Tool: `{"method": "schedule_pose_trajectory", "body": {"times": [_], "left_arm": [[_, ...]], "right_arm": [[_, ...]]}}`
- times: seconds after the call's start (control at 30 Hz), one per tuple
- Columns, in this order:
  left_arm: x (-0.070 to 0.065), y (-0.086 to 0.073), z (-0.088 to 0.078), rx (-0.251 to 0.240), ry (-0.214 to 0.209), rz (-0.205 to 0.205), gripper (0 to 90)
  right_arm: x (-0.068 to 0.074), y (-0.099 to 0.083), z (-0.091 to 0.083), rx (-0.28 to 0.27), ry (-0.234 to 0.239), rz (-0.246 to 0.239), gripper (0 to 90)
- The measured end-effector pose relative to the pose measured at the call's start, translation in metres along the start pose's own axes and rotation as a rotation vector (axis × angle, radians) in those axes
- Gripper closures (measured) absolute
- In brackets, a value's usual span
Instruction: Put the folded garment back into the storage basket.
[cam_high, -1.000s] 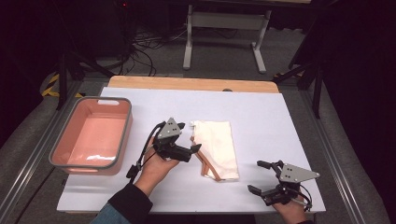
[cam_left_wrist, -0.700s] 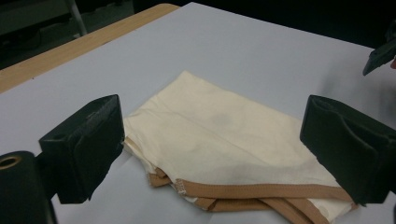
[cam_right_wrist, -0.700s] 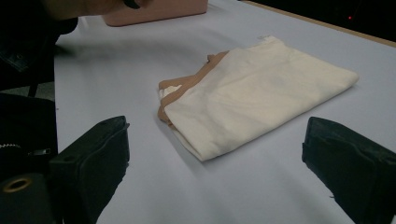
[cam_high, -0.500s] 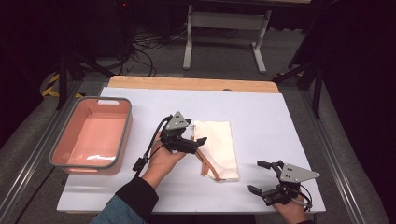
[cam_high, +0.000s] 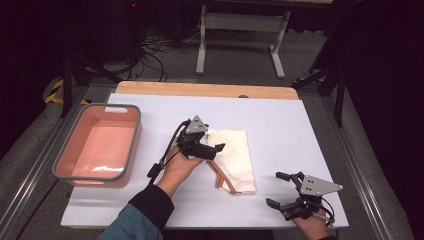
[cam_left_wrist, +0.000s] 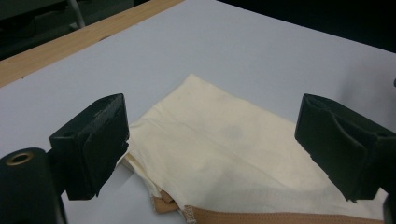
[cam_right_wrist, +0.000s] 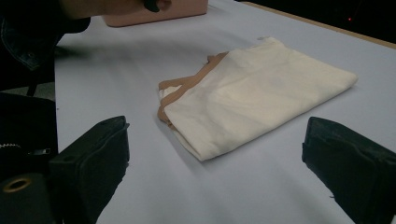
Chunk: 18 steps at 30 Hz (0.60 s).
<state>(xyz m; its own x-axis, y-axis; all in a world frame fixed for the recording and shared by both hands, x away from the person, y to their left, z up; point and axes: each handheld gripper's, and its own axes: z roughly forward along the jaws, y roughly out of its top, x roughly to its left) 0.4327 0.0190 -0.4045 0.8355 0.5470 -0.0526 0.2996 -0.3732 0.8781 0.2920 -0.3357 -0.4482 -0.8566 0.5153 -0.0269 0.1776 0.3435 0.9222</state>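
White table (cam_high: 300, 130), folded cloth (cam_high: 235, 155), tan strap (cam_left_wrist: 280, 218) visible close up

From above the near edge we look forward and down; both low gripper views (close in) share the folded cloth (cam_high: 233, 159) mid-table.

A pink tub (cam_high: 98, 145) with a grey rim sits at the left of the white tabletop (cam_high: 290, 125); cables (cam_high: 150, 55) lie on the floor at the upper left.

A folded cream cloth (cam_right_wrist: 254, 95) lies beyond the wide-apart fingers (cam_right_wrist: 91, 163).
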Motion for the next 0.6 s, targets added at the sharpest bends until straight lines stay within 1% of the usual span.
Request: {"method": "schedule_pose_trajectory", "body": {"times": [0.07, 0.13, 0.17, 0.23, 0.3, 0.33, 0.37, 0.43, 0.5, 0.53, 0.6], "left_arm": [[0.001, 0.001, 0.003, 0.016, 0.017, 0.009, 10.4], [0.002, 0.002, 0.007, 0.035, 0.023, 0.003, 9.7], [0.003, 0.002, 0.008, 0.041, 0.019, -0.004, 9.8], [0.005, 0.003, 0.01, 0.049, 0.023, -0.005, 9.6], [0.007, 0.004, 0.012, 0.056, 0.03, -0.006, 9.5], [0.009, 0.004, 0.015, 0.072, 0.036, -0.018, 9.5], [0.009, 0.004, 0.015, 0.072, 0.036, -0.018, 9.5], [0.013, 0.004, 0.02, 0.091, 0.045, -0.022, 10.0], [0.016, 0.004, 0.024, 0.109, 0.055, -0.022, 11.5], [0.017, 0.003, 0.027, 0.12, 0.067, -0.036, 12.1], [0.019, 0.003, 0.03, 0.138, 0.083, -0.04, 13.4]], "right_arm": [[0.0, 0.0, 0.0, -0.001, 0.0, 0.004, 7.9], [0.0, 0.0, 0.0, -0.001, 0.001, 0.004, 7.9], [0.0, 0.0, 0.0, -0.001, 0.001, 0.006, 7.9], [0.0, 0.0, -0.001, 0.0, 0.0, 0.005, 7.9], [0.001, -0.001, -0.003, -0.001, -0.006, 0.012, 7.8], [0.003, -0.001, -0.005, -0.004, -0.014, 0.014, 7.8], [0.003, -0.001, -0.006, -0.006, -0.017, 0.015, 7.8], [0.005, -0.001, -0.008, -0.005, -0.02, 0.016, 7.8], [0.007, -0.002, -0.009, 0.0, -0.023, 0.015, 7.8], [0.008, -0.003, -0.01, 0.001, -0.024, 0.014, 7.8], [0.01, -0.003, -0.014, -0.003, -0.033, 0.014, 7.8]]}}
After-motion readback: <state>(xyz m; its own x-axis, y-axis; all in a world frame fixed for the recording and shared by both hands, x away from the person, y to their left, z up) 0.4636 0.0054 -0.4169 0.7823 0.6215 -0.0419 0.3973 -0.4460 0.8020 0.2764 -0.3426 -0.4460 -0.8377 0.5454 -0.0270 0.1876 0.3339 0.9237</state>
